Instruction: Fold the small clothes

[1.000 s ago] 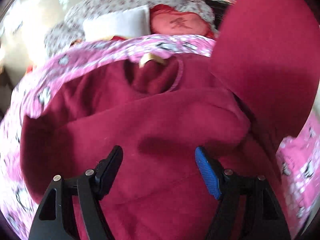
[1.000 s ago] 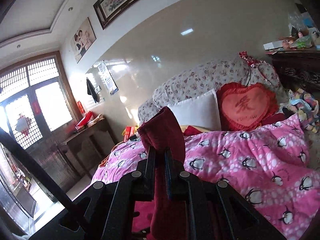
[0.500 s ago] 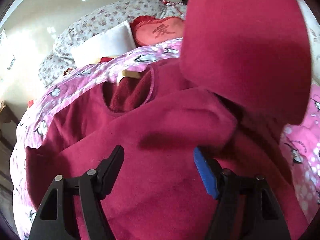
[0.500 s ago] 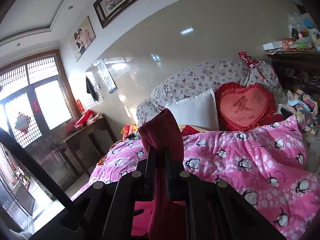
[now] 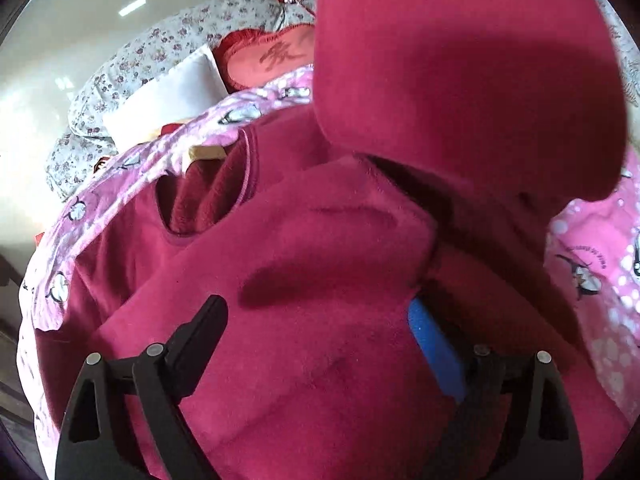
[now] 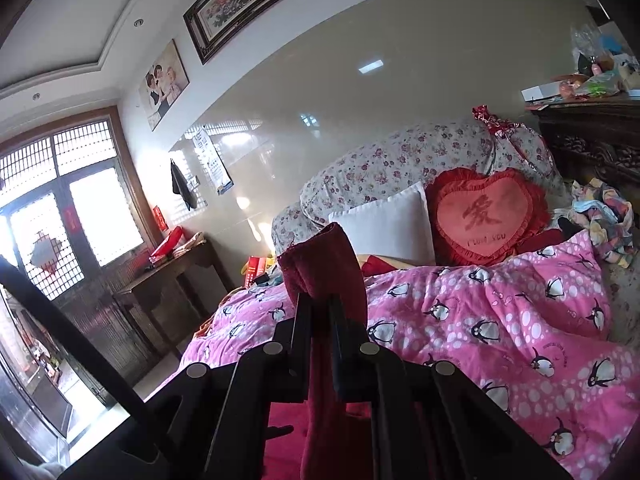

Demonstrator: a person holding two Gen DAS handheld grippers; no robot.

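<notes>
A dark red fleece sweater [image 5: 288, 280] lies spread on a pink penguin quilt [image 5: 592, 256], neck opening toward the far left. My left gripper [image 5: 316, 320] is open, its fingers low over the sweater's body, one sleeve folded across between them. My right gripper [image 6: 320, 300] is shut on the other sleeve's cuff [image 6: 320, 264] and holds it lifted above the bed. That raised sleeve [image 5: 460, 72] hangs large at the upper right of the left wrist view.
At the bed's head lie a white pillow [image 6: 388, 224], a red heart cushion [image 6: 488, 216] and a floral bedding roll [image 6: 400, 160]. A dark wooden cabinet [image 6: 592, 132] stands at right, a side table [image 6: 168, 276] and door at left. A loose cloth pile [image 6: 604, 216] lies by the cabinet.
The raised sleeve has swung further across the left wrist view, toward the sweater's middle. The left gripper has stayed open and tilted, so the neck opening has moved to the left.
</notes>
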